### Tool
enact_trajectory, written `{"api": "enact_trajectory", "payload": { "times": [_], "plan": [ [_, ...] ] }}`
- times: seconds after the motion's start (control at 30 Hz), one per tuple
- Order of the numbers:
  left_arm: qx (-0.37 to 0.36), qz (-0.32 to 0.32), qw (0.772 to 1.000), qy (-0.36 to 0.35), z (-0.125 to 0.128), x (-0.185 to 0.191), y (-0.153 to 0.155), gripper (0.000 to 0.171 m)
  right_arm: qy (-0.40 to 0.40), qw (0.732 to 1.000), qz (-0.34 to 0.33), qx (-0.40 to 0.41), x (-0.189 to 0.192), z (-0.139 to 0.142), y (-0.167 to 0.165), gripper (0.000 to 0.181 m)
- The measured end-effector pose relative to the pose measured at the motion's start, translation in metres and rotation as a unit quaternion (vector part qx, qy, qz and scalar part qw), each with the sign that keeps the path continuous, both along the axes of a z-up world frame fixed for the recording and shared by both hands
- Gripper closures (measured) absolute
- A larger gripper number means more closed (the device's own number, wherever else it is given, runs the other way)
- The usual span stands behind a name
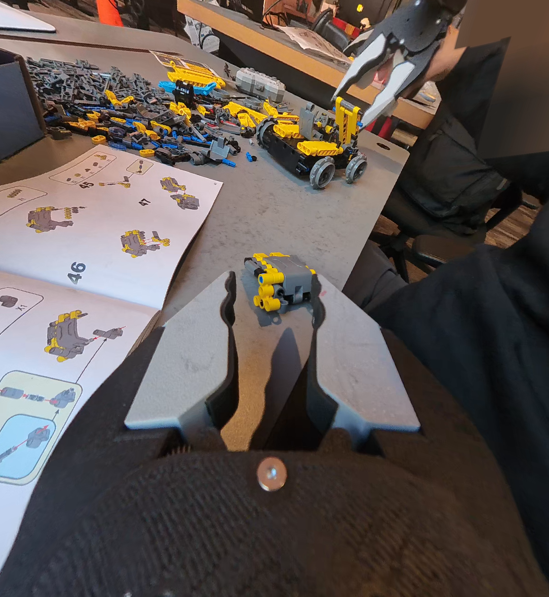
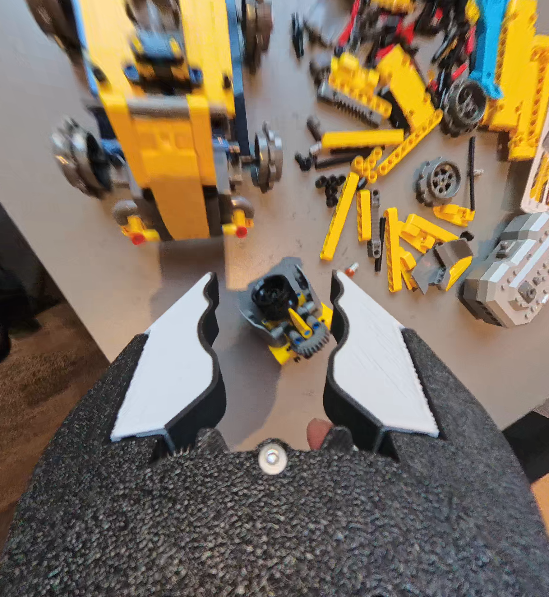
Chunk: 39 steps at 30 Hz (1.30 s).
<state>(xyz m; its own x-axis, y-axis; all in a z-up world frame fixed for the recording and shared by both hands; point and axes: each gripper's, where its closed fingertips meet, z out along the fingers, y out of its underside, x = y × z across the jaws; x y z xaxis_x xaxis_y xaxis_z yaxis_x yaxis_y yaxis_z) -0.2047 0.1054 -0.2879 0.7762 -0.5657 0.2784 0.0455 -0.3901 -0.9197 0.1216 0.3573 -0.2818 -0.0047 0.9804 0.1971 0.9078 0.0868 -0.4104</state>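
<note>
My left gripper (image 1: 274,287) is open and low over the grey table (image 1: 266,206). A small grey and yellow brick subassembly (image 1: 281,281) sits on the table between its fingertips, against the right finger. My right gripper (image 2: 274,277) is open. A small black, grey and yellow assembly with a gear (image 2: 286,318) lies between its fingers, close to the right one. I cannot tell if it rests on the table. A yellow wheeled vehicle build (image 2: 166,129) stands just beyond. In the left wrist view the right gripper (image 1: 362,108) hovers over that vehicle (image 1: 312,142).
An open instruction booklet (image 1: 73,258) lies at the left. Loose yellow, black and blue parts (image 1: 131,109) cover the far table, with a grey battery box (image 2: 518,268) and a dark box (image 1: 2,106). The table edge (image 1: 373,219) drops off to the right, where a person in dark clothing sits. About 40 cm separates my left fingertips from my right.
</note>
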Motion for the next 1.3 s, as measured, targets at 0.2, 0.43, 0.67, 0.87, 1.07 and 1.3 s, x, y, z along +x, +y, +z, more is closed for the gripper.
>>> {"api": "enact_trajectory", "payload": {
  "times": [0.2, 0.43, 0.67, 0.87, 1.07, 1.3],
  "plan": [
    [0.001, -0.001, 1.000, -0.008, 0.001, -0.001, -0.002, 0.128, 0.185, 0.982, 0.032, 0.008, -0.067, 0.072, -0.050, 0.116],
    [0.000, -0.003, 1.000, -0.012, 0.001, -0.001, -0.002, 0.129, 0.326, 0.945, 0.023, -0.016, -0.161, 0.105, -0.119, 0.139],
    [-0.001, -0.010, 1.000, -0.016, 0.002, -0.002, -0.006, 0.129, 0.105, 0.987, 0.034, 0.117, -0.182, 0.013, -0.121, 0.134],
    [-0.007, -0.006, 1.000, -0.024, 0.002, -0.003, -0.006, 0.129, 0.003, 0.997, 0.014, 0.072, -0.177, -0.028, -0.103, 0.148],
    [-0.006, -0.003, 1.000, -0.023, 0.002, -0.003, -0.007, 0.129, -0.006, 0.997, -0.023, 0.077, -0.144, -0.030, -0.085, 0.155],
    [-0.006, 0.000, 1.000, -0.026, 0.002, -0.004, -0.005, 0.130, 0.080, 0.994, -0.053, 0.043, -0.151, -0.019, -0.093, 0.148]
  ]
}}
